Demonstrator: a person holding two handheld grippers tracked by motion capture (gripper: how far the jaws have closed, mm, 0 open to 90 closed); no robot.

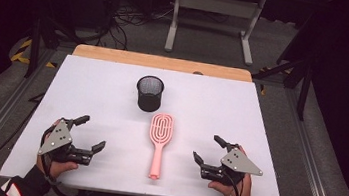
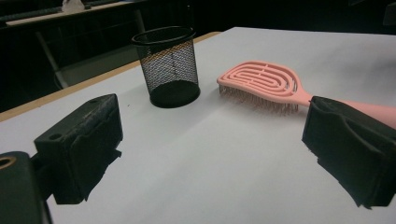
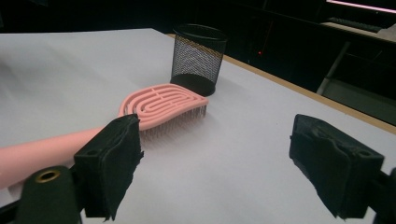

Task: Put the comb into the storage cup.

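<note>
A pink hairbrush (image 1: 159,144) lies flat on the white table (image 1: 260,118), bristles down, its head toward a black mesh cup (image 1: 149,93) that stands upright just beyond it. The left tool (image 1: 90,132) rests near the table's front edge, left of the brush, jaws spread and empty. The right tool (image 1: 208,148) sits right of the handle, likewise released, grasping nothing.

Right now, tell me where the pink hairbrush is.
In the high view the pink hairbrush lies bristles down mid-table, just in front of the black mesh cup, handle toward the person.
</note>
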